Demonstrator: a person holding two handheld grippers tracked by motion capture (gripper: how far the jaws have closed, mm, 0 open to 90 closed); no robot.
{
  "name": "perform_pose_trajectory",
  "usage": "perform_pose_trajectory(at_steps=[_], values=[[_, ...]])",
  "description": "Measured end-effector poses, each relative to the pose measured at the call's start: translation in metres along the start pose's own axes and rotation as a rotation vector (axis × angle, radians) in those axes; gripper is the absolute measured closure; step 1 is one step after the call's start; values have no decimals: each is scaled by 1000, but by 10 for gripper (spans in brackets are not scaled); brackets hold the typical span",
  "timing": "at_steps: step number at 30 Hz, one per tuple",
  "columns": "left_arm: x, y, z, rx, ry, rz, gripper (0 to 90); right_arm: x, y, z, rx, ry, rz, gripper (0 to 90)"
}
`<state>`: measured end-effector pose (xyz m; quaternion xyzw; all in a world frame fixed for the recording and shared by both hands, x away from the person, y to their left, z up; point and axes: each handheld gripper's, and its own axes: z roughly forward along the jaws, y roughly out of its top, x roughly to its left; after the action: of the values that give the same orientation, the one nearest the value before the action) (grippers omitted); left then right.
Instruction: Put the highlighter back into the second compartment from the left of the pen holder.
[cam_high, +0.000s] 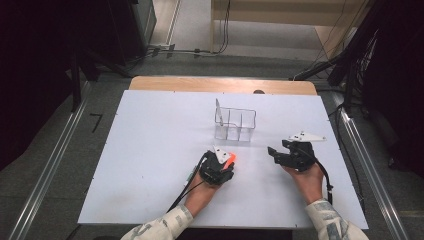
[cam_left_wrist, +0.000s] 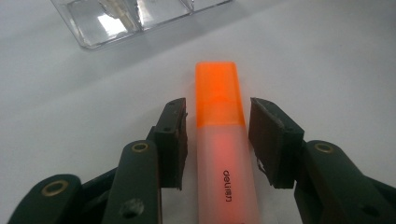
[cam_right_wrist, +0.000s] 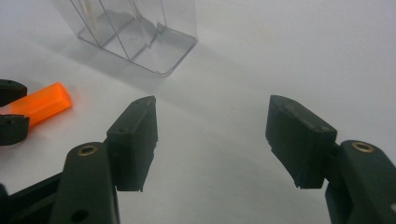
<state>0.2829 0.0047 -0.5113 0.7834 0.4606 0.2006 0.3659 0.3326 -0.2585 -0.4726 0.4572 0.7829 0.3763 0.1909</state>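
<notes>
Orange-capped, with a frosted translucent barrel, the flat highlighter pen (cam_left_wrist: 223, 154) lay on the white table top (cam_high: 150, 160), near the middle and towards my side. My left gripper (cam_left_wrist: 217, 140) straddled it, one jaw on each side of the barrel; I saw a slim gap at either pad, so the jaws were parted and not yet clamped on the pen. The orange cap pointed towards the clear plastic divided organiser (cam_high: 235, 124), which stood upright a little further away on the table. My right gripper (cam_high: 276, 153) sat to the right of the pen, well apart from it, its jaws spread wide and holding nothing above bare table.
</notes>
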Motion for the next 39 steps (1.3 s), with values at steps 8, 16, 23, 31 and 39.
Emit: perform_pose_trajectory(at_steps=[8, 16, 23, 31, 39], values=[[-6, 0, 2, -3, 13, 23, 600, 0, 0, 0, 3, 0, -1, 326], [-7, 1, 1, 6, 21, 32, 627, 0, 0, 1, 3, 0, -7, 326], [-7, 1, 2, 4, 25, 33, 654, 1, 0, 1, 7, 2, -3, 326], [-7, 1, 1, 0, 20, 23, 662, 2, 0, 1, 12, 3, -7, 326], [-2, 4, -5, -35, 13, -6, 664, 3, 0, 0, 8, 8, -10, 327]])
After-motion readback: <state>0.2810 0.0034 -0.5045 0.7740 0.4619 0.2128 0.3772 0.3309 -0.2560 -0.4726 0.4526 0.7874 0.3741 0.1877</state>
